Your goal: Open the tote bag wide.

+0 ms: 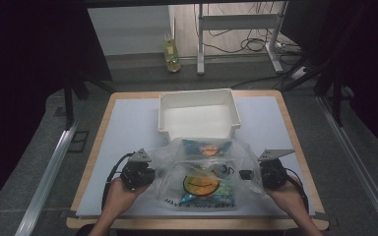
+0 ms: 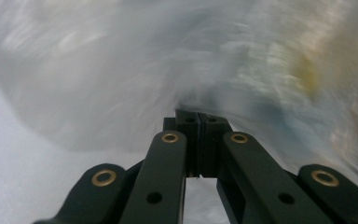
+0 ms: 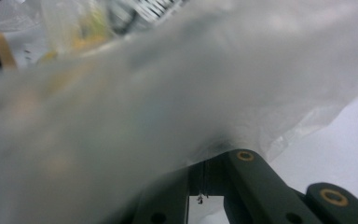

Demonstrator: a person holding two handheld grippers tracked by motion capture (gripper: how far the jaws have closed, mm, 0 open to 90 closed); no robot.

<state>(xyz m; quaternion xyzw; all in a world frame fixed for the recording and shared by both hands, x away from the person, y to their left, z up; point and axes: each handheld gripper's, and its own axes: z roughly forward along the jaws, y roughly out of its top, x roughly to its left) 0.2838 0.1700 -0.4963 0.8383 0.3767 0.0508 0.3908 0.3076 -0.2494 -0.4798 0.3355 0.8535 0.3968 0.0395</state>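
Observation:
A clear plastic bag (image 1: 204,172) with a yellow smiley print and colourful snack packets inside lies on the white mat near the table's front edge. My left gripper (image 1: 153,173) is shut on the bag's left edge. In the left gripper view its jaws meet, pinching the blurred film (image 2: 121,70) at the left gripper (image 2: 198,116) tips. My right gripper (image 1: 248,175) is shut on the bag's right edge. In the right gripper view the bag film (image 3: 168,93) drapes over the closed jaws and hides the left one.
An open white bin (image 1: 165,114) stands just behind the bag at the table's middle. The white mat (image 1: 128,128) covers the wooden table. A bottle (image 1: 172,54) and desk legs (image 1: 200,44) are on the floor beyond.

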